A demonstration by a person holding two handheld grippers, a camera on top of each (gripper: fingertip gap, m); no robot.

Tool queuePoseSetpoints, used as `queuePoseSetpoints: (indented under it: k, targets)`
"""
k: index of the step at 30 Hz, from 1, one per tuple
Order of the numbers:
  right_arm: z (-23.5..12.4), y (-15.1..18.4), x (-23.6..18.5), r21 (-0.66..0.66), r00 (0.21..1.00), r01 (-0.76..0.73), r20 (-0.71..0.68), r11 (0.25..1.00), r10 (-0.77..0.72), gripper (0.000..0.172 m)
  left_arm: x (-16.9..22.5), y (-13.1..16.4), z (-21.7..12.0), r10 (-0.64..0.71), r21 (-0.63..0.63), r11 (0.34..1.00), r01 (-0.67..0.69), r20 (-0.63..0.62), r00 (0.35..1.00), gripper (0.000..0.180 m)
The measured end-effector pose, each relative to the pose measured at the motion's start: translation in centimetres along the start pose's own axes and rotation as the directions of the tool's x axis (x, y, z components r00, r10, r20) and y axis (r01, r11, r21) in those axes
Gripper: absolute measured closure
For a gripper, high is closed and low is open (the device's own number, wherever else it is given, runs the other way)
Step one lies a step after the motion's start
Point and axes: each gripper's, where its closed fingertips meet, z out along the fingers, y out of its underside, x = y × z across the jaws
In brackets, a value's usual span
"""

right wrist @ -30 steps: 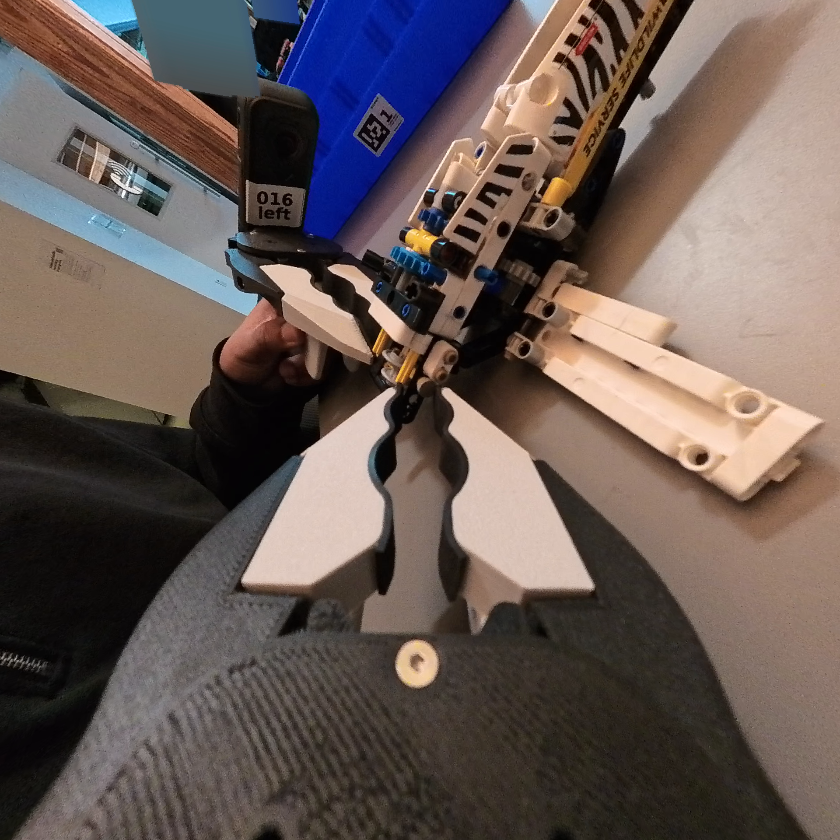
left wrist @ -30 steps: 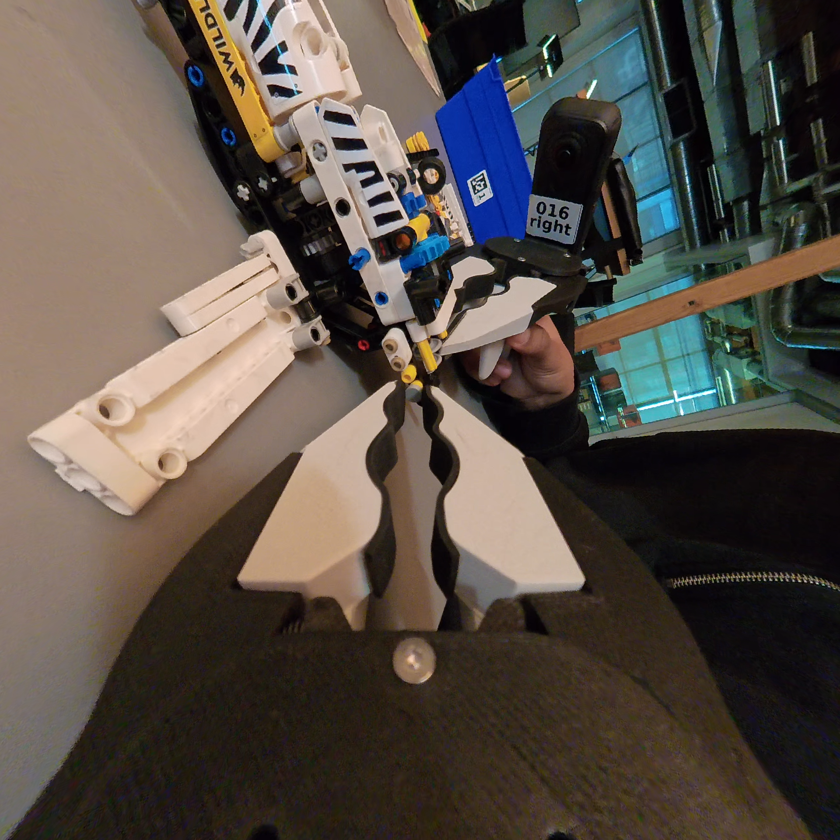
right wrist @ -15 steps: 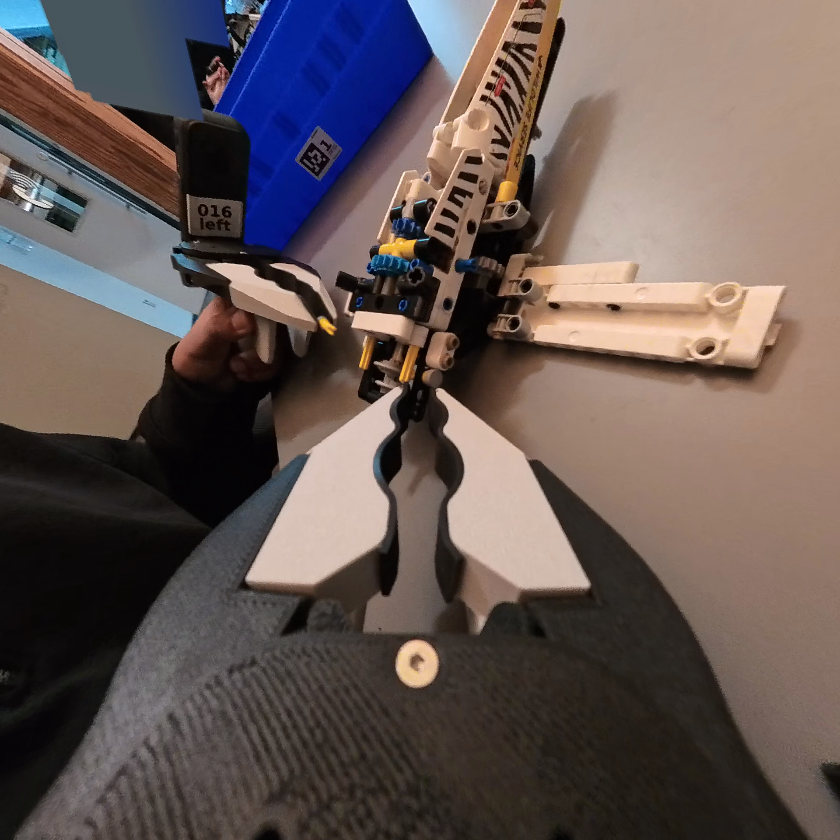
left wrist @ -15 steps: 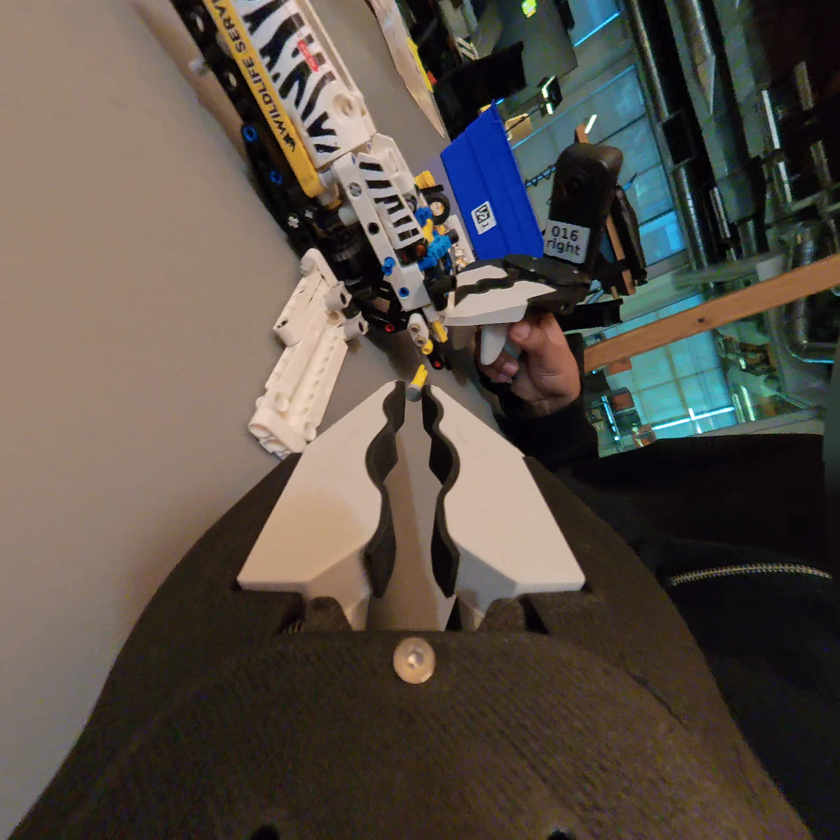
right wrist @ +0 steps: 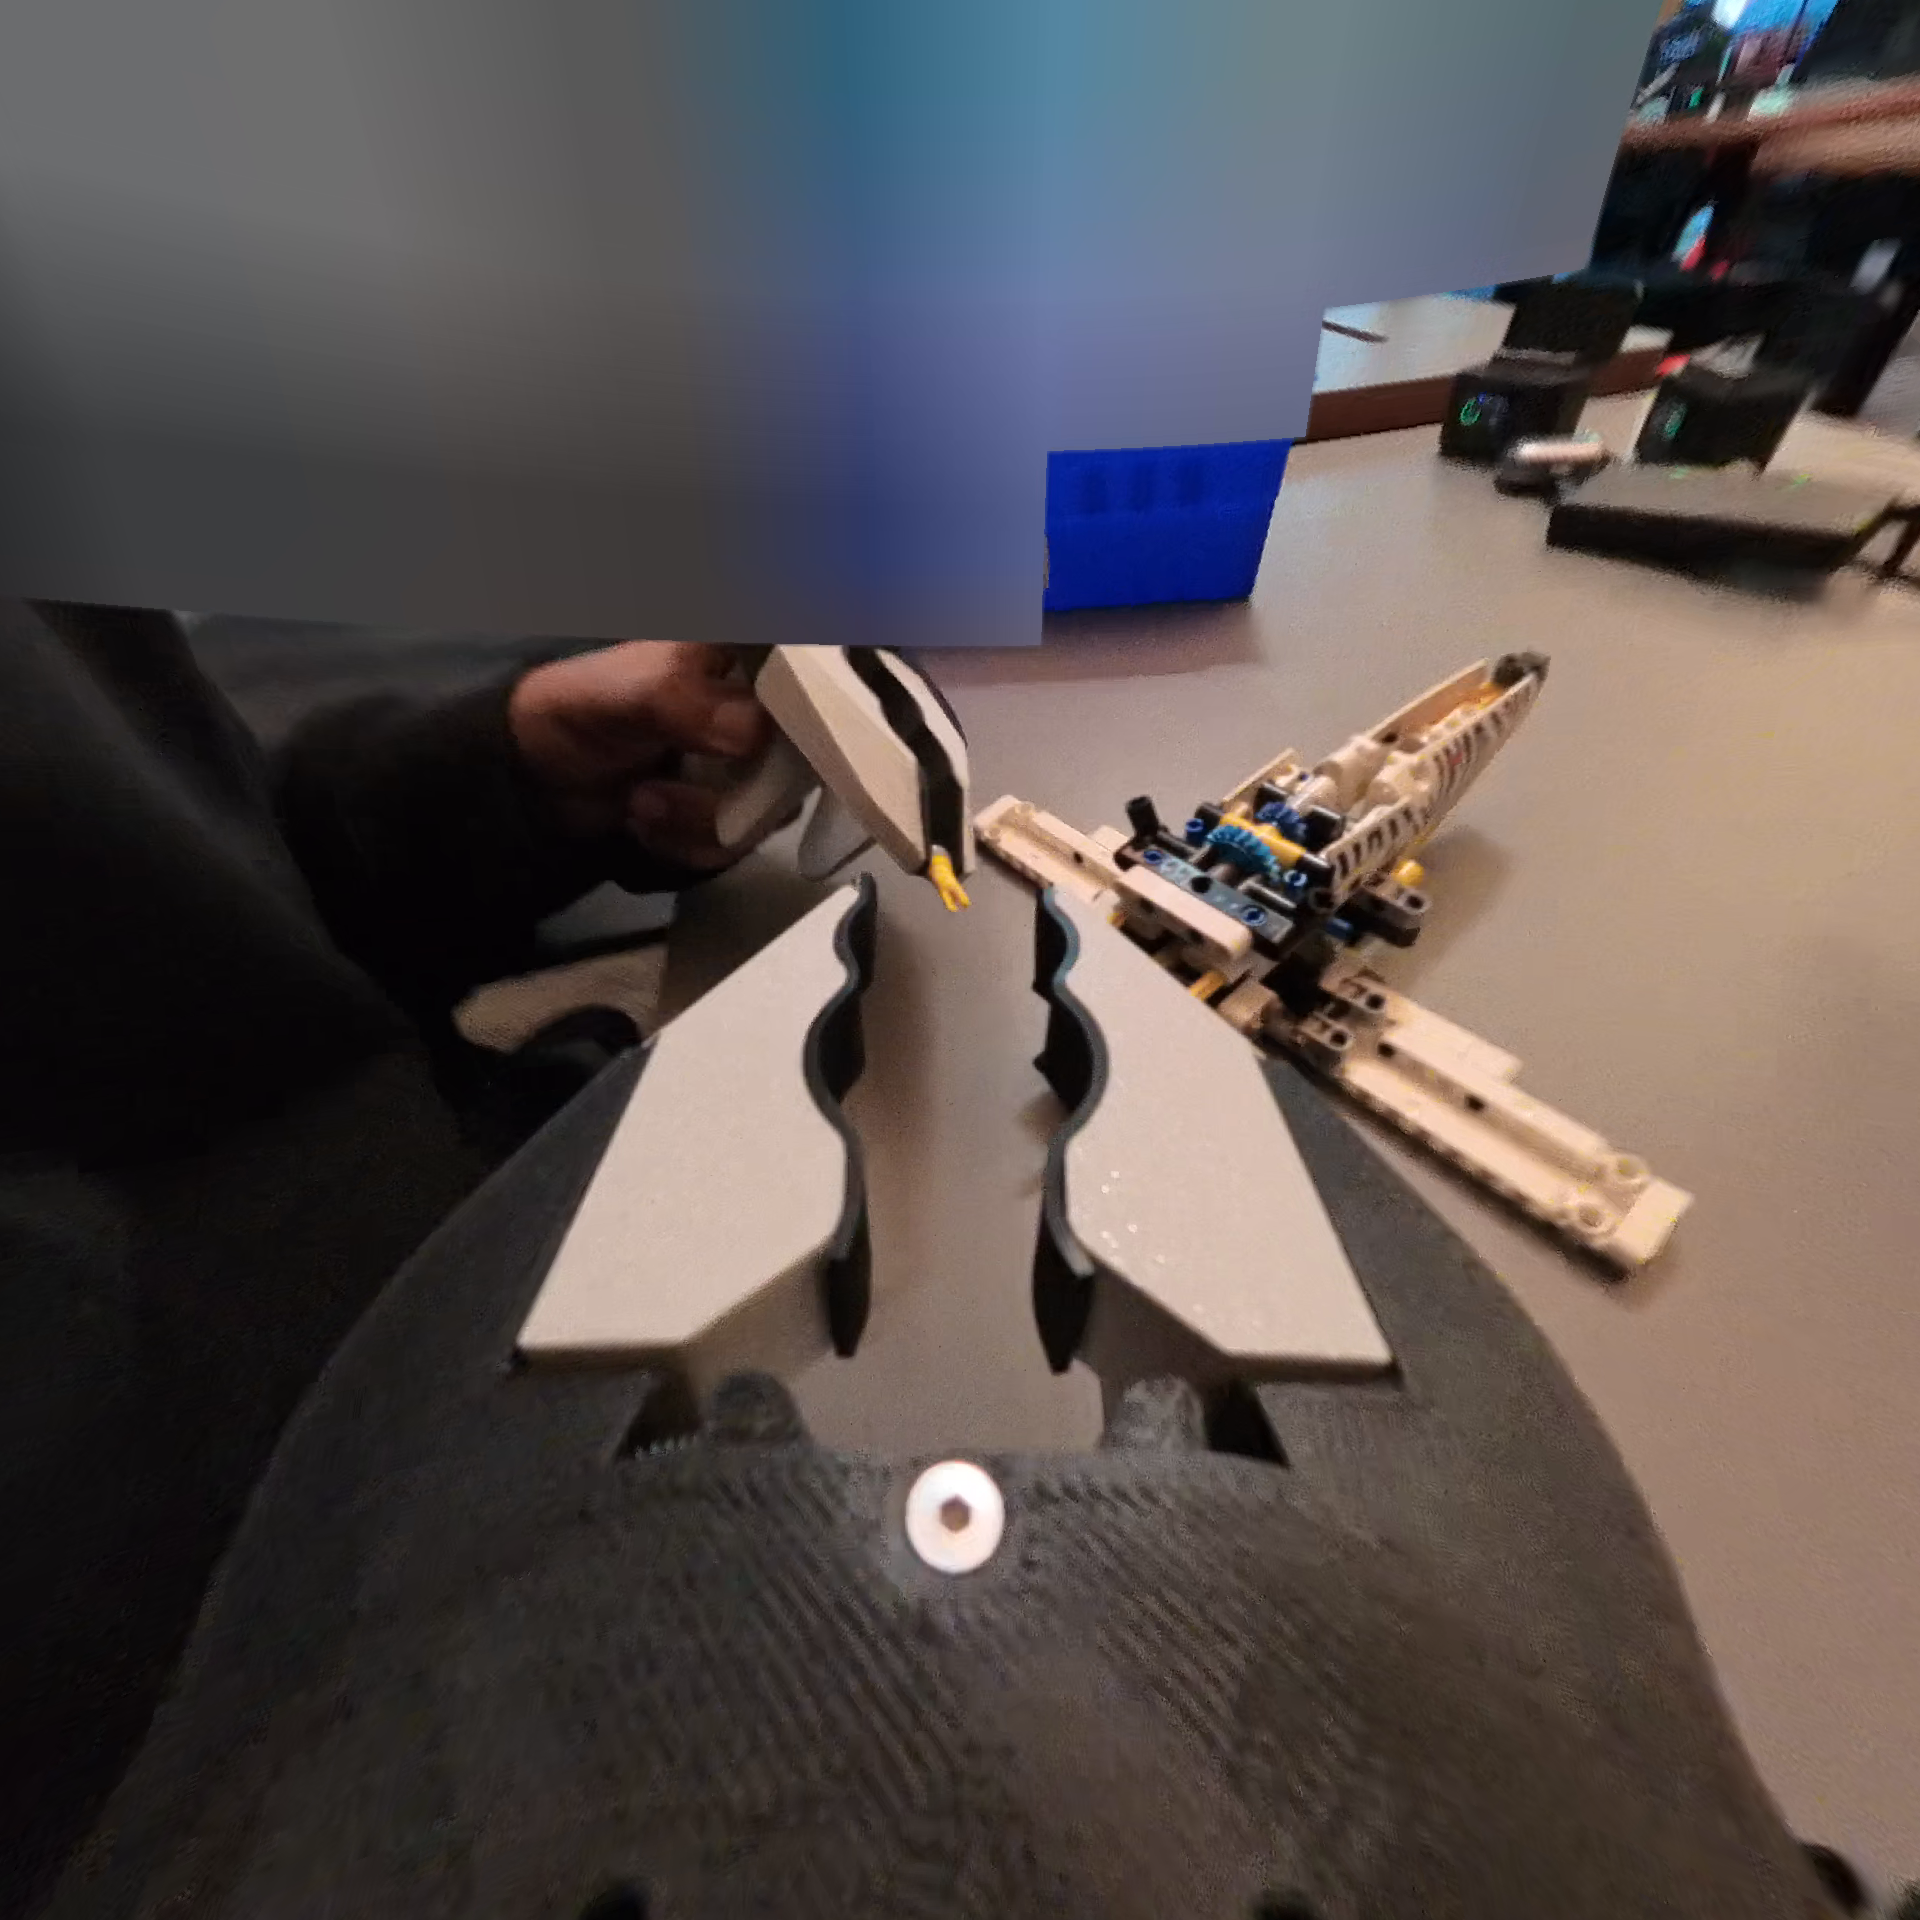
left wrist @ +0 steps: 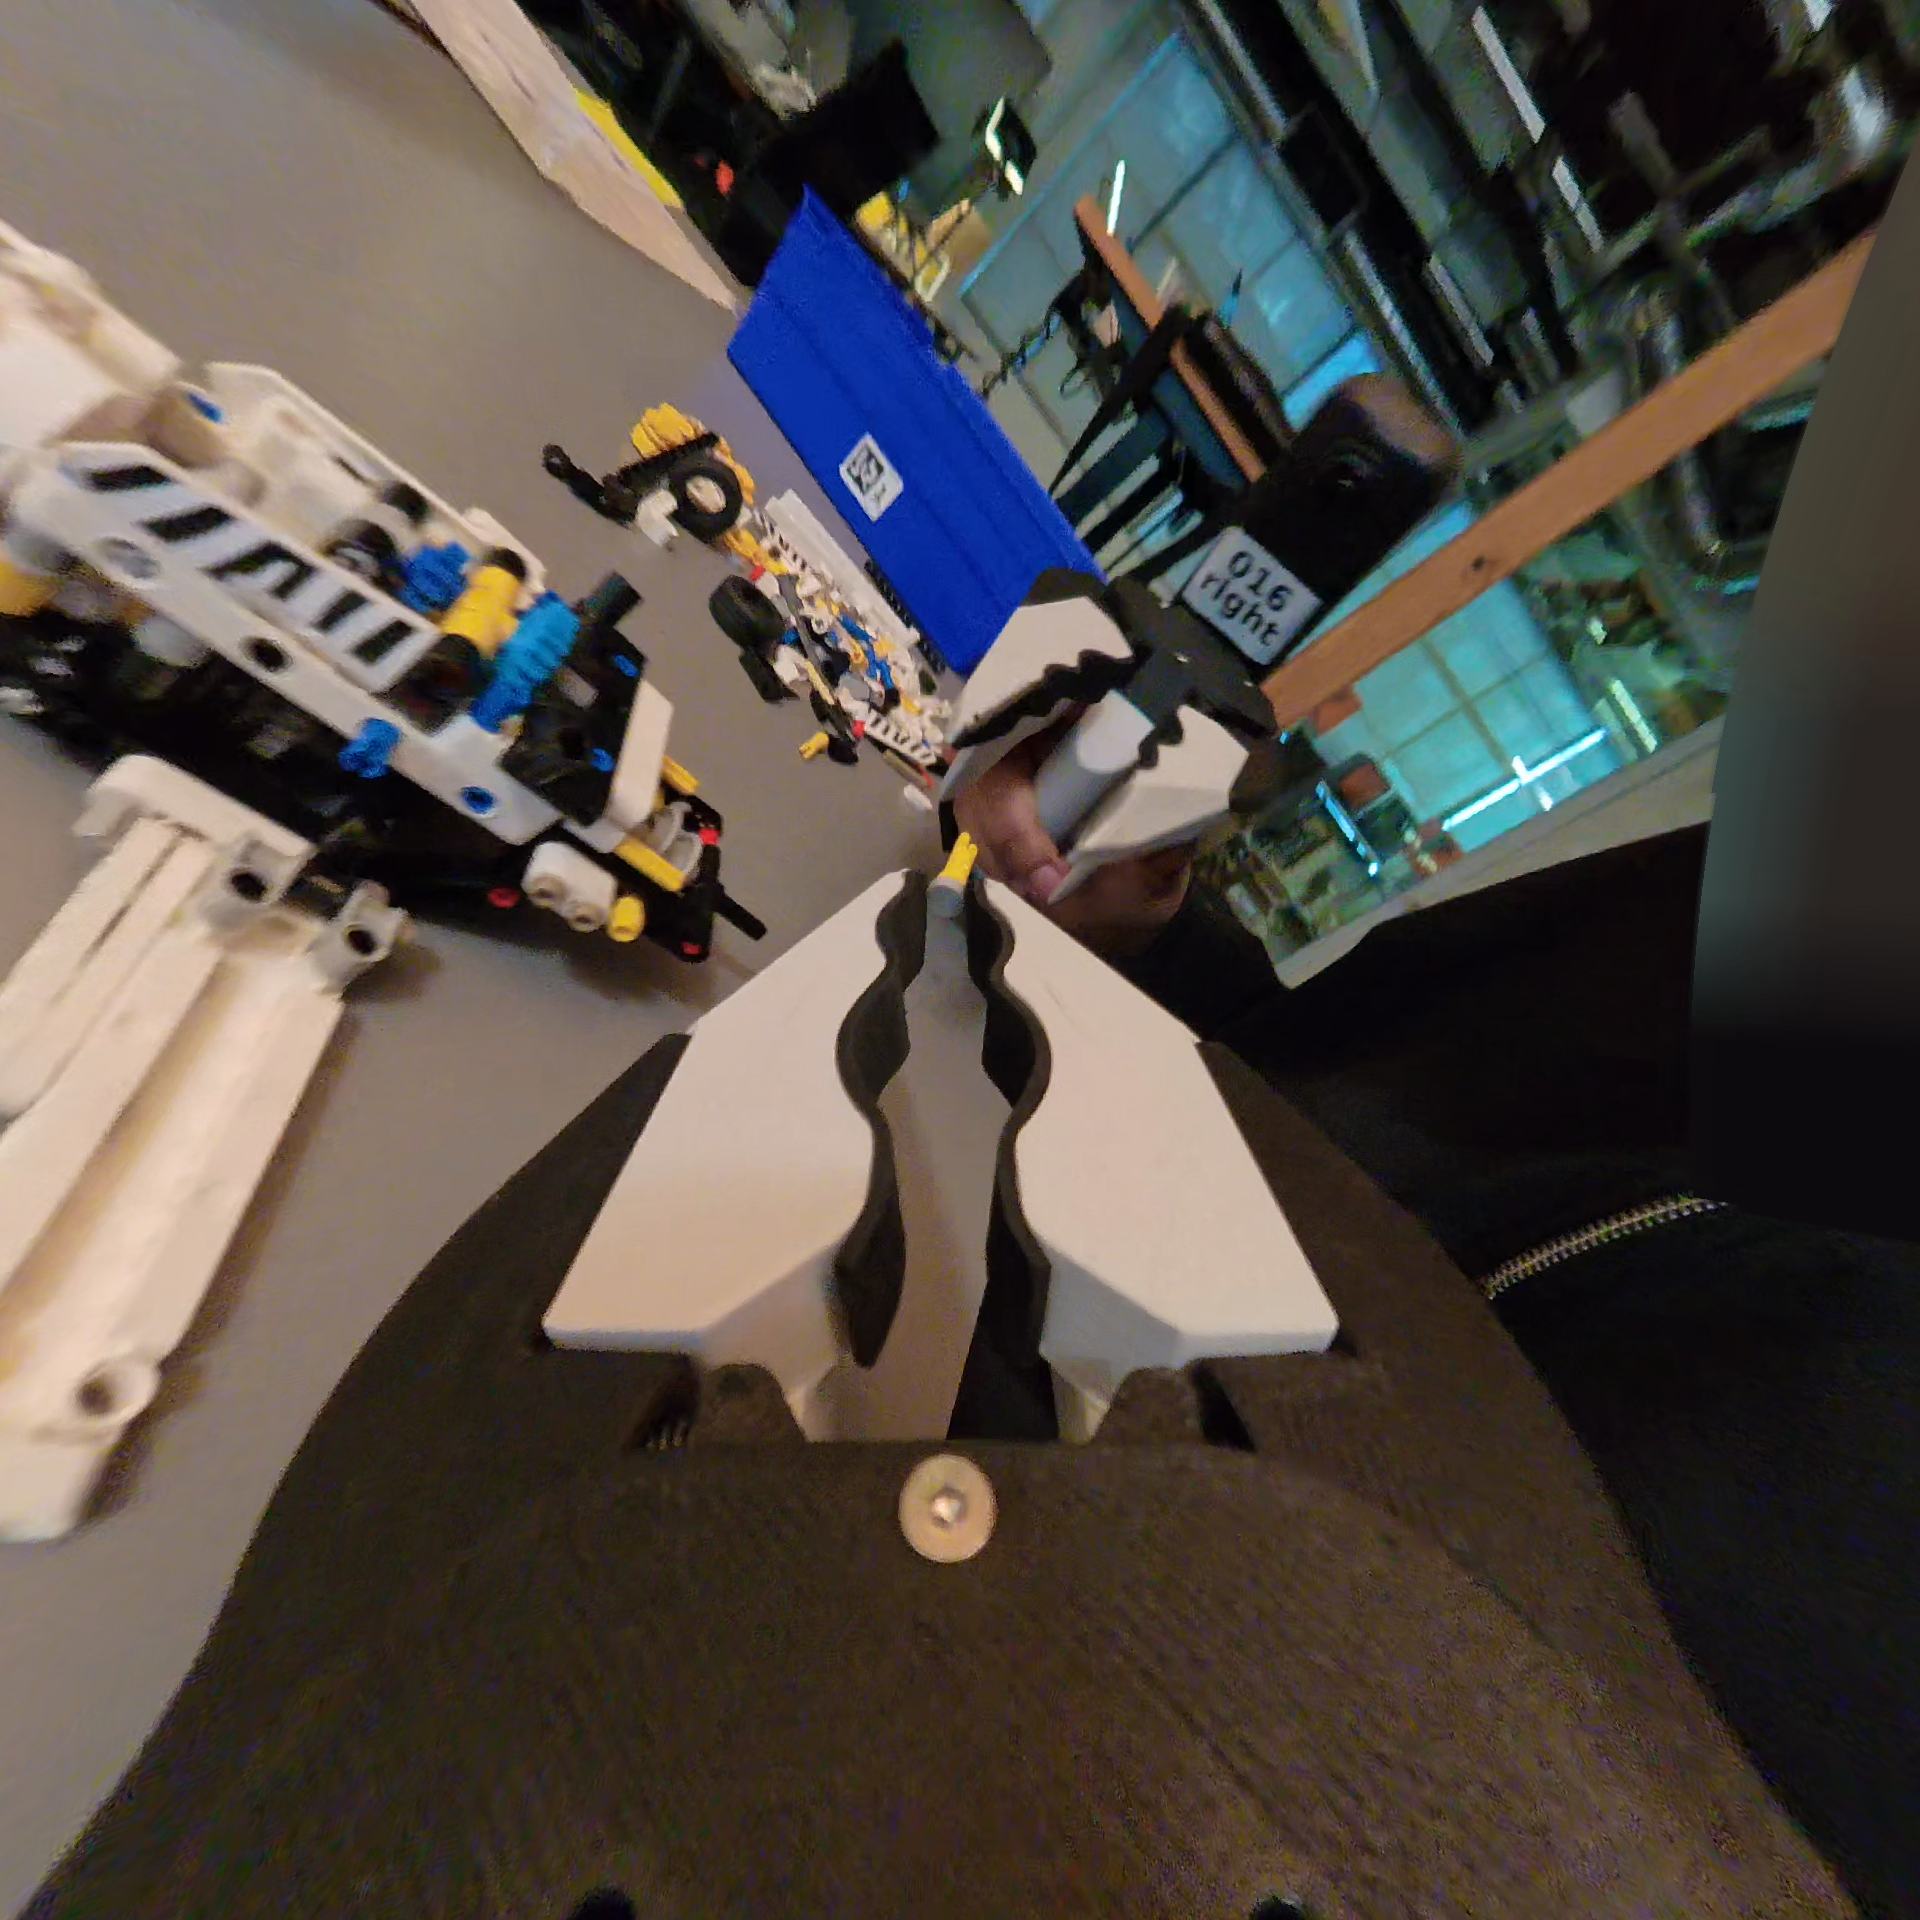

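Left gripper [left wrist: 948, 902] jaws pinch a small yellow-and-grey pin [left wrist: 954, 873], long axis along the fingers, tip protruding. Right gripper [right wrist: 951, 914] jaws stand wide and empty, the pin tip [right wrist: 948, 891] just ahead between them. Zebra-striped brick plane model [right wrist: 1340, 821] lies on the table [right wrist: 1558, 935] to the right.

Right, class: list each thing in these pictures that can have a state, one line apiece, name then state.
Left gripper: shut on a small yellow pin.
Right gripper: open, nothing between its fingers.
Brick plane: part-built, lying on the table.
Blue bin: standing on the table.
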Motion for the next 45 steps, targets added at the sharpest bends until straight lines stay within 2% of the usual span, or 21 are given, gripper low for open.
queuePoseSetpoints:
  k: [3,10,14,18,20,22,24,38,45]
  targets:
    - [0.1,1.1,-0.5,-0.065,0.984,0.172,-0.042,0.983,-0.175,0.143,1.0,0.6,1.5,-0.010,-0.039,0.999,0.009,-0.042,0.999,0.177]
    - [-1.5,1.3,-1.2,-0.078,0.948,0.314,-0.039,0.946,-0.317,0.169,2.0,1.3,3.6,-0.066,-0.100,0.993,0.057,-0.091,0.994,0.176]
    - [-2.5,1.2,-1.4,-0.037,0.964,0.263,-0.016,0.964,-0.264,0.169,2.6,1.5,4.5,-0.093,-0.116,0.990,0.078,-0.138,0.986,0.176]
    - [-3.6,0.2,-1.4,0.050,0.979,0.205,-0.009,0.977,-0.205,0.169,3.8,1.0,5.1,-0.143,-0.099,0.988,0.122,-0.243,0.960,0.175]
    - [-4.0,0.1,-1.5,0.061,0.979,0.204,-0.006,0.977,-0.204,0.169,4.2,1.4,5.6,-0.165,-0.129,0.982,0.134,-0.268,0.949,0.167]
    - [-4.3,0.1,-1.5,0.063,0.978,0.209,-0.004,0.976,-0.209,0.169,4.8,1.4,5.8,-0.178,-0.128,0.981,0.144,-0.313,0.933,0.176]
    - [-4.6,0.0,-1.6,0.063,0.978,0.209,0.001,0.976,-0.209,0.169,5.0,1.4,6.1,-0.194,-0.134,0.978,0.158,-0.333,0.923,0.177]
    - [-5.6,0.5,-2.1,0.047,0.959,0.281,0.006,0.958,-0.282,0.167,5.2,1.3,6.9,-0.263,-0.162,0.962,0.218,-0.358,0.896,0.177]
    - [-5.9,0.5,-1.7,0.032,0.965,0.260,-0.014,0.965,-0.260,0.169,5.2,1.2,7.2,-0.271,-0.146,0.962,0.232,-0.369,0.889,0.177]
